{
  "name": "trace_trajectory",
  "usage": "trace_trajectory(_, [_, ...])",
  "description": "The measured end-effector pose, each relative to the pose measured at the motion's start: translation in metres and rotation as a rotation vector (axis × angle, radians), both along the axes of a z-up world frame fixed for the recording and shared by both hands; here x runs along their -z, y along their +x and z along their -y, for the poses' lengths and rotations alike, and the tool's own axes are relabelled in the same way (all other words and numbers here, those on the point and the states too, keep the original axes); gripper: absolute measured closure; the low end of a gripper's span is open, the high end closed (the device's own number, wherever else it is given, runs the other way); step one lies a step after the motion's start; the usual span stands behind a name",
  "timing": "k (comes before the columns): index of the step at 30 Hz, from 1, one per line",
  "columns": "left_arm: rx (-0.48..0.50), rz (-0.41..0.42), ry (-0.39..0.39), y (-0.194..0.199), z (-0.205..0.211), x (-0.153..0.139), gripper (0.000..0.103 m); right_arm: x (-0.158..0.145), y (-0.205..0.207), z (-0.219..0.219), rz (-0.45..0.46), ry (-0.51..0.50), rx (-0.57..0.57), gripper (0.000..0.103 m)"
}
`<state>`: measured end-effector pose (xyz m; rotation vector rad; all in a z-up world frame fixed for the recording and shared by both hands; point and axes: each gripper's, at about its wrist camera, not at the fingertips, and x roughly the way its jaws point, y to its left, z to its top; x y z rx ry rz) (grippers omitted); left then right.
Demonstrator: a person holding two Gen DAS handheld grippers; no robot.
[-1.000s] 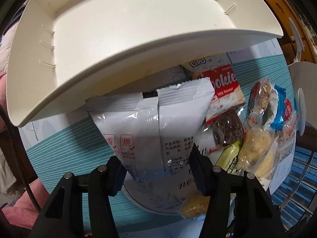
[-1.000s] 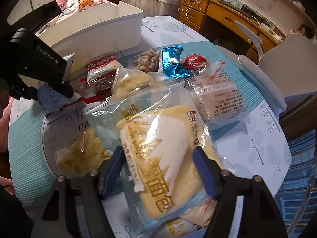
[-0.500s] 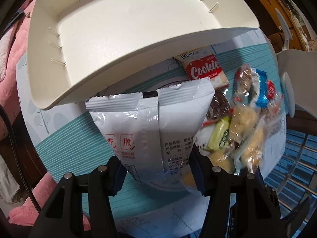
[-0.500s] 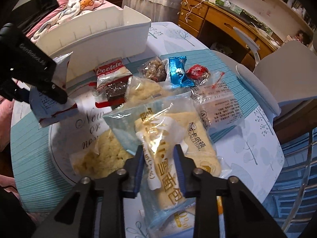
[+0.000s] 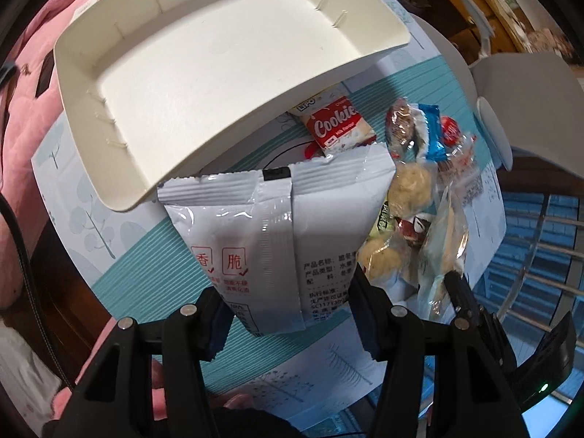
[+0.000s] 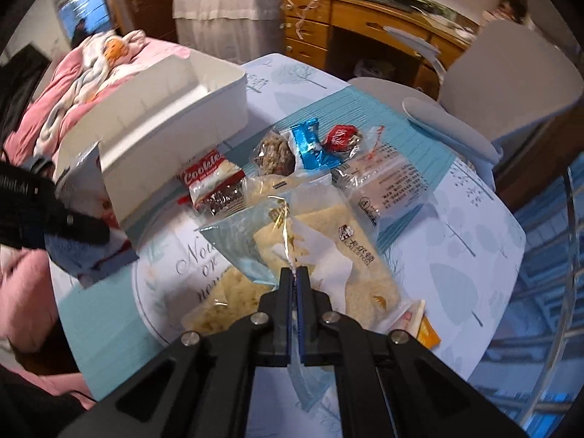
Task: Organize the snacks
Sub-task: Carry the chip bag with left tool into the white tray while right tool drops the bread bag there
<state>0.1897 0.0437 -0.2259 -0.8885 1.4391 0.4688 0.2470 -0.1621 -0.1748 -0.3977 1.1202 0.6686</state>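
Observation:
My left gripper [image 5: 288, 303] is shut on a grey-white snack bag [image 5: 277, 226], held above the table just in front of the empty white bin [image 5: 219, 54]. In the right wrist view that gripper [image 6: 54, 219] and the bag sit at the left, beside the bin [image 6: 175, 109]. My right gripper [image 6: 295, 273] is shut, pinching the clear wrapper of a yellow bread packet [image 6: 328, 252] lifted off the pile. A cookie pack [image 6: 211, 179], a brown nut cluster [image 6: 273, 153], a blue wrapper [image 6: 310, 142] and a red candy [image 6: 341, 138] lie on the table.
A printed round plate [image 6: 164, 284] lies under the pile on a teal table runner [image 6: 401, 127]. A white chair [image 6: 511, 73] stands at the table's far right, a wooden desk [image 6: 346, 25] behind it. Pink bedding [image 6: 73, 84] lies beyond the bin.
The right jaws have closed from wide apart onto the bread packet's wrapper and lifted it. The left gripper has risen with its bag, so the bin and snacks look farther below.

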Motion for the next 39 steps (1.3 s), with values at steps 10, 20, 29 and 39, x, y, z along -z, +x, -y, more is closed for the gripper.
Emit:
trace_trajectory(10, [0.318, 0.01, -0.01, 0.009, -0.011, -0.031, 0.047, -0.029, -0.001, -0.003, -0.08, 0.074, 0.207, 0.102])
trace_trajectory(20, [0.497, 0.024, -0.03, 0.006, -0.053, -0.053, 0.047, -0.045, -0.018, -0.04, -0.137, 0.126, 0.406, 0.102])
trace_trajectory(29, [0.696, 0.039, 0.0, 0.003, -0.107, -0.069, 0.047, -0.066, -0.043, -0.088, -0.159, 0.249, 0.558, 0.102])
trace_trajectory(39, [0.869, 0.109, 0.061, 0.007, -0.159, -0.078, 0.047, -0.09, -0.058, -0.147, -0.134, 0.372, 0.635, 0.102])
